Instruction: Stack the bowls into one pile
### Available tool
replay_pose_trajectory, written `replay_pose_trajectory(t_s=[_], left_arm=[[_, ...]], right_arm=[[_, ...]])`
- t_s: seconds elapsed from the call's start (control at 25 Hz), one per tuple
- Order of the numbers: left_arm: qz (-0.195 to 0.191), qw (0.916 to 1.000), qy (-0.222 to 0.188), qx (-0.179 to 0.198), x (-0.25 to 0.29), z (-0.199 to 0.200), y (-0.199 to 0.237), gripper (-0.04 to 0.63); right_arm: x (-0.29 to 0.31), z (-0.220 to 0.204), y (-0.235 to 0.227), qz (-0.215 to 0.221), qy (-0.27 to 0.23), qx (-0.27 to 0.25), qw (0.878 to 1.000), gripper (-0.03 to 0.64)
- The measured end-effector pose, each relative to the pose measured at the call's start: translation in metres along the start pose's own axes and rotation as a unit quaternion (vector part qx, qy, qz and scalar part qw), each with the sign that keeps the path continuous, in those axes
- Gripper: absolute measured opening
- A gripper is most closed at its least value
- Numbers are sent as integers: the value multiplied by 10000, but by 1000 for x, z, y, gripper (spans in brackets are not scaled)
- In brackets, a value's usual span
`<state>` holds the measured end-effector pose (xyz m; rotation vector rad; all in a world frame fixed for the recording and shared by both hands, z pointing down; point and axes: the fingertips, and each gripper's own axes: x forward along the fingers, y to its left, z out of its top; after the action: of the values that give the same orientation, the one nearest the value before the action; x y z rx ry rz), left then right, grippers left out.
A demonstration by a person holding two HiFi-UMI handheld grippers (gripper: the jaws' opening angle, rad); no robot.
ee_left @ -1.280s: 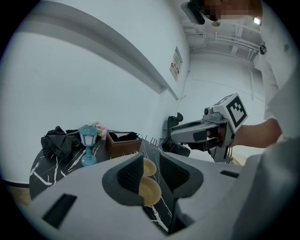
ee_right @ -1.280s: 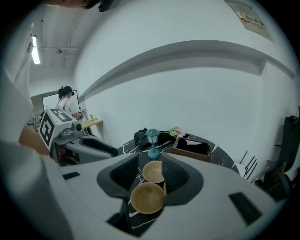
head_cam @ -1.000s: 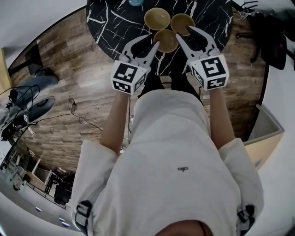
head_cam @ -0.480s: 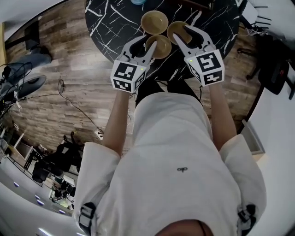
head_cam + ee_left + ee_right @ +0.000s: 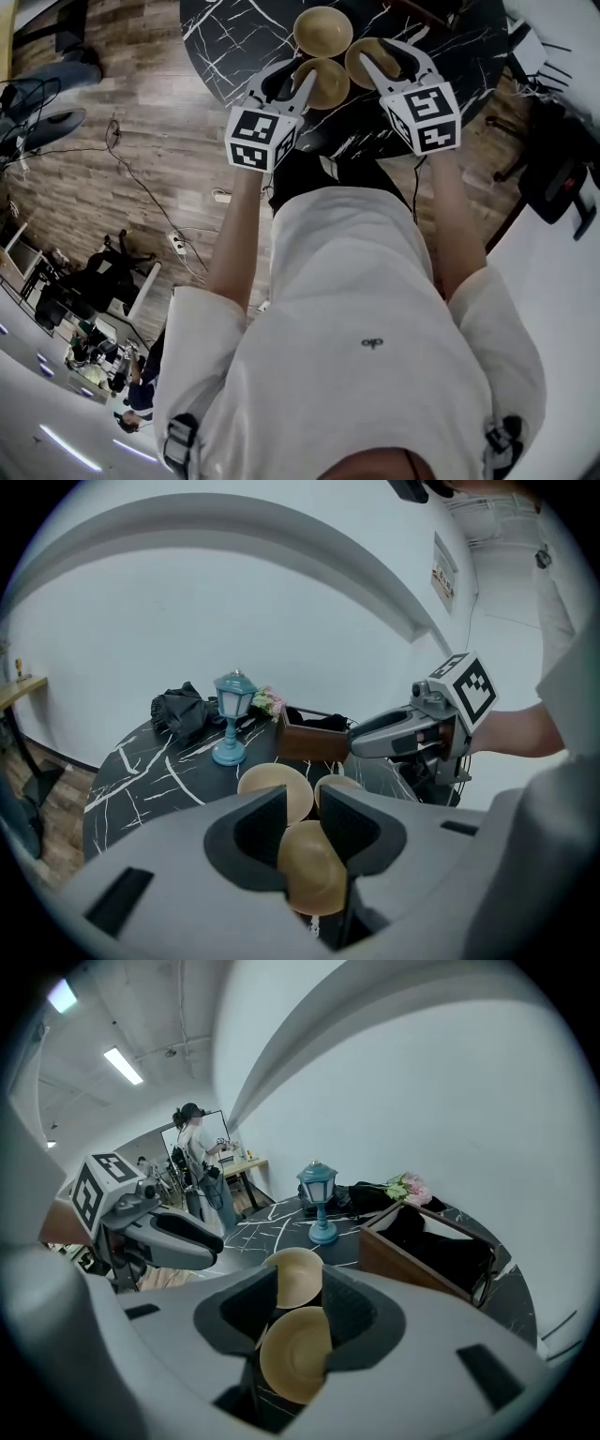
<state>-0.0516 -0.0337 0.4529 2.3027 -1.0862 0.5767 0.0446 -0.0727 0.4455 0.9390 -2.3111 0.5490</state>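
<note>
Clamping rims between their jaws, left gripper point(image 5: 302, 810) holds the nearest bowl point(image 5: 314, 874), right gripper point(image 5: 300, 1290) the rightmost bowl point(image 5: 295, 1358).

We look down on a round black marble table point(image 5: 234, 37) veined in white, set on a floor of grey-brown wood planks point(image 5: 141, 131). Behind the table we see a plain white wall point(image 5: 169, 630), with a broad curved ledge point(image 5: 281, 522) sweeping across it and a small sign point(image 5: 442, 574) high up. A dark office chair point(image 5: 562, 173) sits to our right. Farther off, strip lights point(image 5: 123, 1065) glow on a bare ceiling above a pale wooden desk point(image 5: 246, 1164).
</note>
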Motion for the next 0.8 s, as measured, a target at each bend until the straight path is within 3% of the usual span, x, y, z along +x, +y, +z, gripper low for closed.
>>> replay_pose_trajectory(t_s=[0.4, 0.8], left_arm=[[206, 9989, -34, -409, 13, -9, 22, 97], [130, 9962, -7, -858, 36, -17, 54, 97]], right_arm=[[28, -9, 0, 203, 405, -246, 9987, 141], [58, -17, -9, 140, 784, -221, 9966, 133]])
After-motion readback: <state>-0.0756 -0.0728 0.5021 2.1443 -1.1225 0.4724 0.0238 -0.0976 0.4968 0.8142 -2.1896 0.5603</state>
